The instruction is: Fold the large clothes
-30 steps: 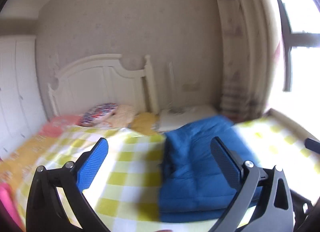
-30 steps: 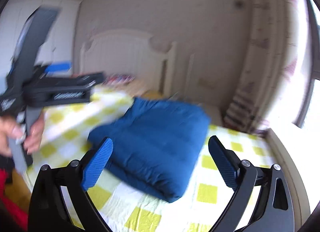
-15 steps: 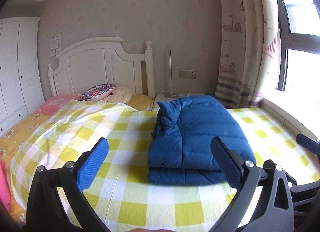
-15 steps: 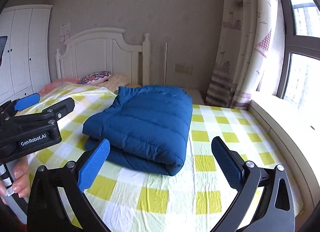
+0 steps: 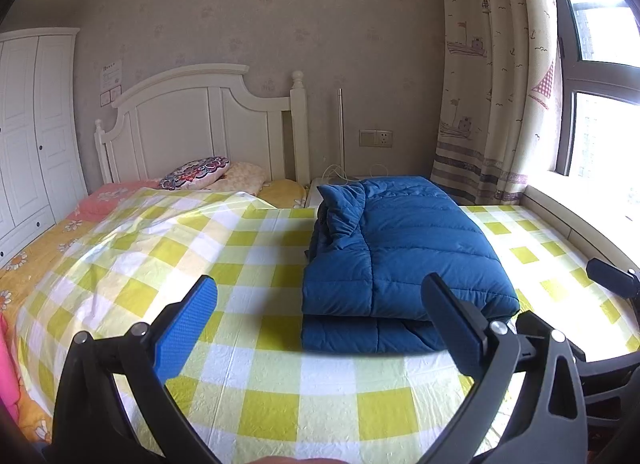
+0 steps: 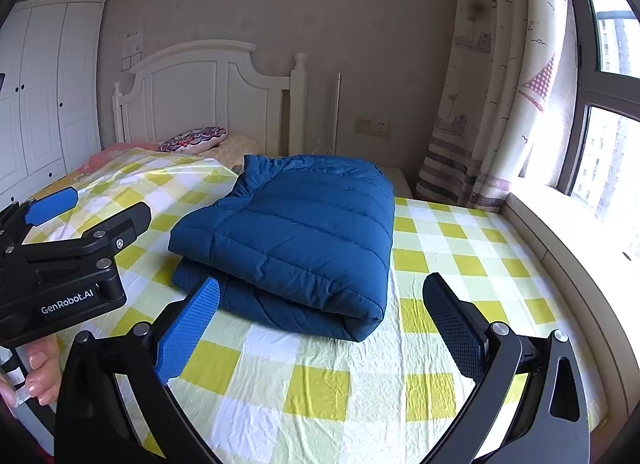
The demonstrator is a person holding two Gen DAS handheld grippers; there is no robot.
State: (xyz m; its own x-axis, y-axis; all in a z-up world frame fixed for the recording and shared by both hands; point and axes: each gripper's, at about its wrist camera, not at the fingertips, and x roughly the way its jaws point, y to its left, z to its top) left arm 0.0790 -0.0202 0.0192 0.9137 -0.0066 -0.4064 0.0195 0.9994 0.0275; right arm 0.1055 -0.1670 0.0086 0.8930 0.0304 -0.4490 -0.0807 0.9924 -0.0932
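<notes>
A blue quilted down jacket (image 5: 400,260) lies folded into a thick rectangle on the yellow-checked bed sheet (image 5: 248,264); the right wrist view shows it as a two-layer bundle (image 6: 296,232). My left gripper (image 5: 320,320) hangs open above the sheet, short of the jacket's near edge, holding nothing. My right gripper (image 6: 320,324) is also open and empty, just before the jacket's folded corner. The left gripper's black body (image 6: 60,264) shows at the left of the right wrist view, with a hand (image 6: 32,376) under it.
A white headboard (image 5: 200,124) and pillows (image 5: 196,178) stand at the far end. A white wardrobe (image 5: 32,124) lines the left wall. A curtain (image 5: 492,84) and window sill (image 5: 580,216) run along the right side of the bed.
Both views swung and blurred a second ago and have steadied. Both grippers have drawn back slightly from the folded jacket, which has stayed in place.
</notes>
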